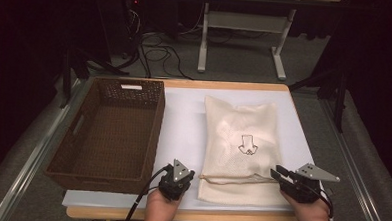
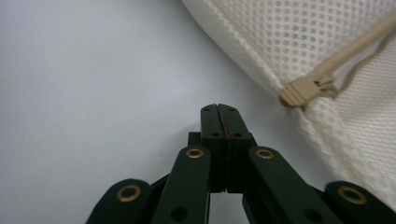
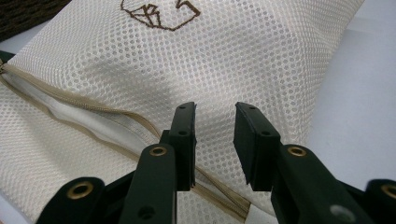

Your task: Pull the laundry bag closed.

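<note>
A cream mesh bag (image 1: 240, 137) with a brown stitched motif lies flat on the white table top (image 1: 183, 120). Its zip (image 3: 93, 109) runs across the near end and stands partly unzipped, with white lining showing. The tan zip pull (image 2: 306, 88) lies at the bag's left edge. My left gripper (image 1: 178, 182) rests just left of that edge, and its jaws (image 2: 219, 109) are shut together on nothing, short of the pull. At the bag's near right corner, my right gripper (image 1: 277, 172) hovers with its jaws (image 3: 215, 126) open over the mesh beside the zip, gripping nothing.
A brown woven basket (image 1: 98, 176) stands empty on the left half of the table, close to my left gripper. Beyond the table's far edge are a white desk frame (image 1: 204, 41) and loose cables (image 1: 156, 53) on the floor.
</note>
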Demonstrator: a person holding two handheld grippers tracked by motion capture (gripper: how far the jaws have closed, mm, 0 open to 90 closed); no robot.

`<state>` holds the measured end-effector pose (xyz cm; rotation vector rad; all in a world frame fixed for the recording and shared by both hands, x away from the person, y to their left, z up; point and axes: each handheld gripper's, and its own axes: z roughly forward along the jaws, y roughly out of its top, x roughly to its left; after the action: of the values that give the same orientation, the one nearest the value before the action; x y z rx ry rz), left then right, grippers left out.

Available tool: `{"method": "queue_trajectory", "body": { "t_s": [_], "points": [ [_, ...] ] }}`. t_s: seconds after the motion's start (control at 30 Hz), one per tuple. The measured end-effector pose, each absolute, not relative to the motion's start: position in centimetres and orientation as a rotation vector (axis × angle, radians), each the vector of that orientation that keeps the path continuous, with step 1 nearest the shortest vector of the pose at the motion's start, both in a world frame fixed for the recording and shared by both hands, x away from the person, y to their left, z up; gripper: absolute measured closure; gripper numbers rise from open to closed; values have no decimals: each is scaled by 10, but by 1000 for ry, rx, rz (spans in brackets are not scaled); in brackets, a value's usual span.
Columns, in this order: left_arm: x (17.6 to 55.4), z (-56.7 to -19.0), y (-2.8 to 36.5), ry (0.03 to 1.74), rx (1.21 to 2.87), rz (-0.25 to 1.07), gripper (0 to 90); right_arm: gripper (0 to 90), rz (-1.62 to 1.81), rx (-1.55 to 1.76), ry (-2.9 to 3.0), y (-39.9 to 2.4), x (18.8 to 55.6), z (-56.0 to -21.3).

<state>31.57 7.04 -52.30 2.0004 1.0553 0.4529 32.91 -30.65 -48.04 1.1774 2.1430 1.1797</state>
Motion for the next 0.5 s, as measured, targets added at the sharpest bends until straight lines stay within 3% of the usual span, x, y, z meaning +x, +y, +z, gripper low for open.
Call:
{"method": "queue_trajectory", "body": {
  "t_s": [0.5],
  "points": [
    [297, -498, 50, 874, 1938, 589, 893, 702, 1183, 1145, 2156, -305, 327, -481]
  ]
}}
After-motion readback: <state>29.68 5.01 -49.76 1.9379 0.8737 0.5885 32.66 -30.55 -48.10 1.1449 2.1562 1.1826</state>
